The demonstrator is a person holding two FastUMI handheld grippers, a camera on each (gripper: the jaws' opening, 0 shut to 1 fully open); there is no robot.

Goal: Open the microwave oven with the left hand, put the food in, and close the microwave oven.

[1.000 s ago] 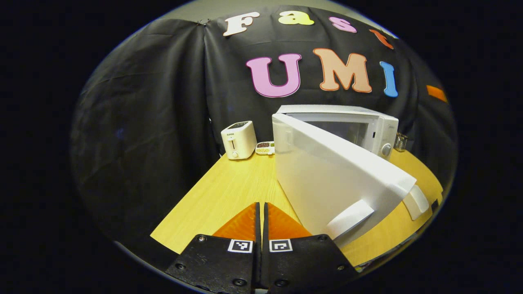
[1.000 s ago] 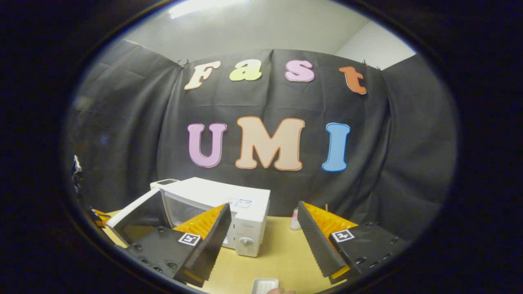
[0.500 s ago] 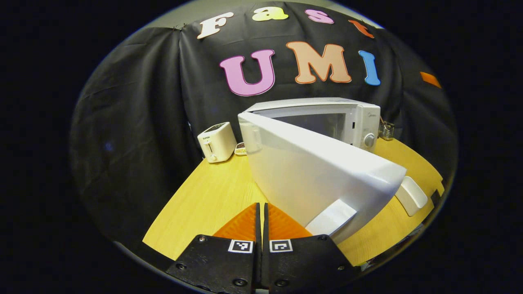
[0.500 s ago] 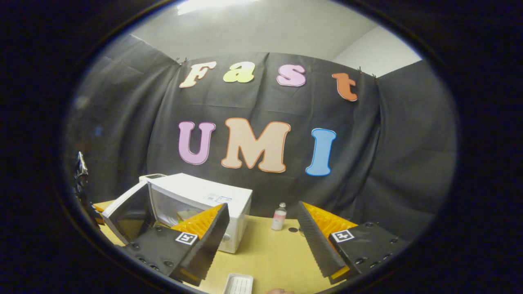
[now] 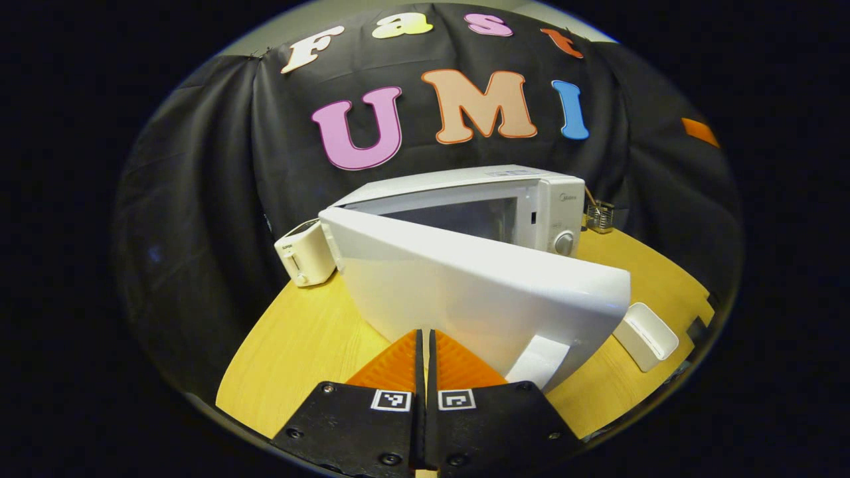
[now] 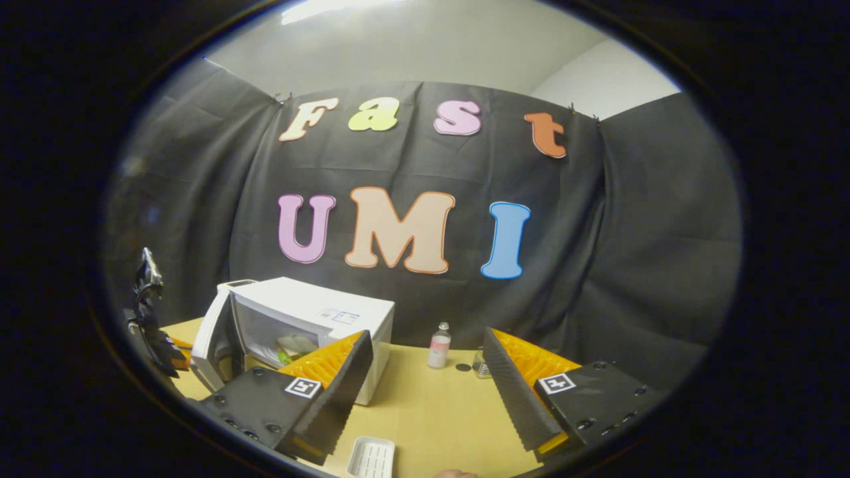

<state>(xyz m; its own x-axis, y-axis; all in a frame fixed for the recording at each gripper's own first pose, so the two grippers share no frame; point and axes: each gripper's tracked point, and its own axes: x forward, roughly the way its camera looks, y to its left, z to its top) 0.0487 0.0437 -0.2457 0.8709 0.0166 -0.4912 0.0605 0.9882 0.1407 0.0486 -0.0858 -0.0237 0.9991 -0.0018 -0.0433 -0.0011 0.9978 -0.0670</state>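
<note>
The microwave oven (image 5: pixel 531 206) is seen standing toward the back of the yellow worktop (image 5: pixel 299 345), in front of the black cloth wall. Its white door (image 5: pixel 478 292) is swung partly open, hinged at the left side of the oven as seen in the left gripper view, with the free edge and its handle (image 5: pixel 541 358) toward the front of the worktop. In the left gripper view the left tongs (image 5: pixel 425 352) are pressed together with nothing between them, their tips lying just against or right beside the outer face of the door near its lower edge; actual contact cannot be told. In the right gripper view the food (image 6: pixel 295 345) is seen lying inside the oven cavity, behind the half-open door (image 6: pixel 216 338). The right tongs (image 6: pixel 425 378) are spread wide and empty, held above the front part of the worktop (image 6: pixel 431 411). A white tray (image 6: pixel 372 458) is seen lying near the front edge of the worktop, below the right tongs; in the left gripper view it (image 5: pixel 644 325) lies toward the right front corner. A small toaster (image 5: pixel 304 252) stands at the back left corner, just beside the oven. A small bottle (image 6: pixel 438 346) stands near the back edge, to the right of the oven, with a small glass object (image 6: pixel 481 364) close by.
</note>
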